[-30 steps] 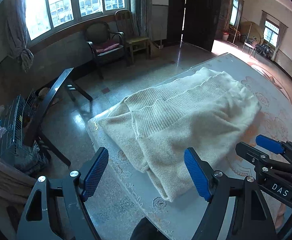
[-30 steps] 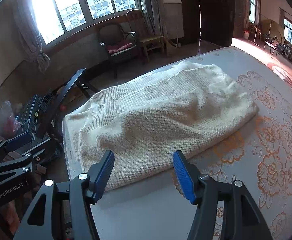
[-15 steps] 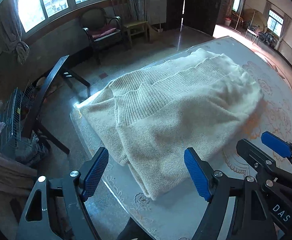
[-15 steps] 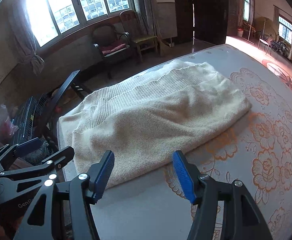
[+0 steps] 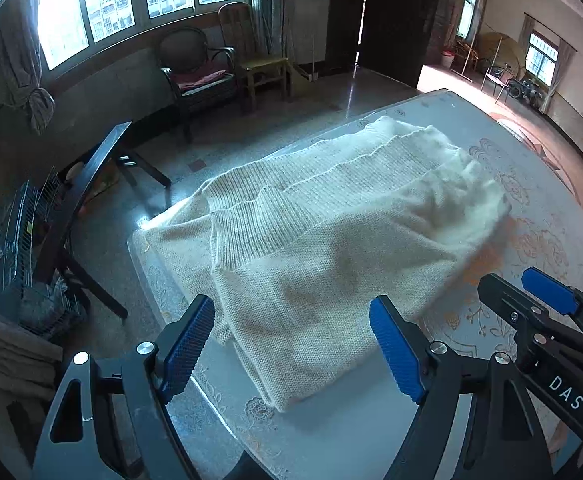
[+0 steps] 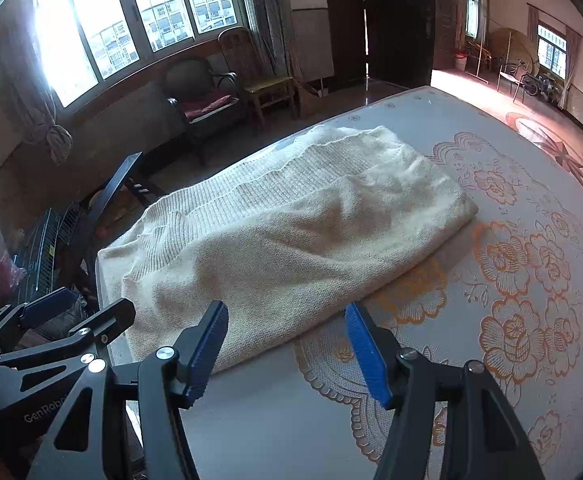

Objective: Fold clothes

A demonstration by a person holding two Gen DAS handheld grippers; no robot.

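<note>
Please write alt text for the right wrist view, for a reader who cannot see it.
A cream knitted sweater lies loosely folded on a table covered in an orange flower pattern. The right gripper hangs open above the sweater's near edge, holding nothing, with the left gripper at the lower left. Behind are two chairs under bright windows.

Left gripper (image 5: 291, 344) and right gripper (image 6: 287, 344) hang side by side over the sweater's (image 5: 331, 240) near edge, jaws apart, empty.

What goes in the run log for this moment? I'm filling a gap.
task: fold clothes | left gripper: open, empty | right gripper: open, empty | cream sweater: partly folded on floral tablecloth
</note>
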